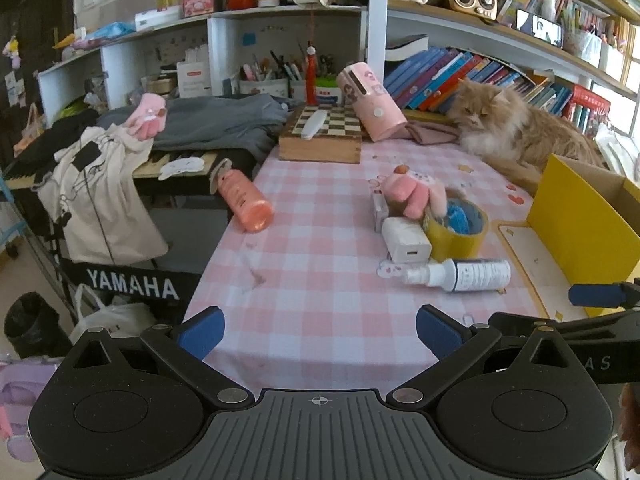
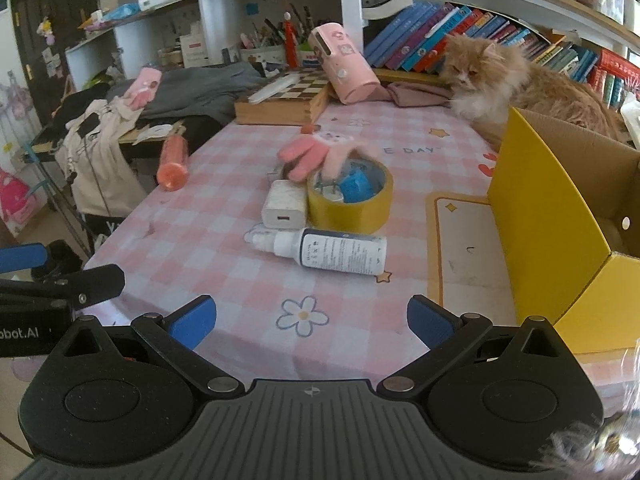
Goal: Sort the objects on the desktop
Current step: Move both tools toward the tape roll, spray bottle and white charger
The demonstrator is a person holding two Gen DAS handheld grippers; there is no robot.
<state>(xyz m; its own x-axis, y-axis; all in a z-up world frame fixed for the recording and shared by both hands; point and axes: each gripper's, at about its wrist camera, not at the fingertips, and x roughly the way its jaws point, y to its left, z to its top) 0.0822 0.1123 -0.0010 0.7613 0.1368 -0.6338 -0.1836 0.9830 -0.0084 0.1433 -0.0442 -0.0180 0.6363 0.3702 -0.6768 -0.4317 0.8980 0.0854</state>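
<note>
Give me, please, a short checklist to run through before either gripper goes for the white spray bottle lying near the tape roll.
1. Left gripper open and empty: ok.
2. Right gripper open and empty: ok.
3. White spray bottle on its side, top clear of clutter: ok.
4. Room to grip around it: not ok at the nozzle, which lies against the white charger; the yellow tape roll sits just behind.
5. Yellow box open to take items: ok.
6. Cat clear of the path: cannot tell; it lies beside the box.
</note>
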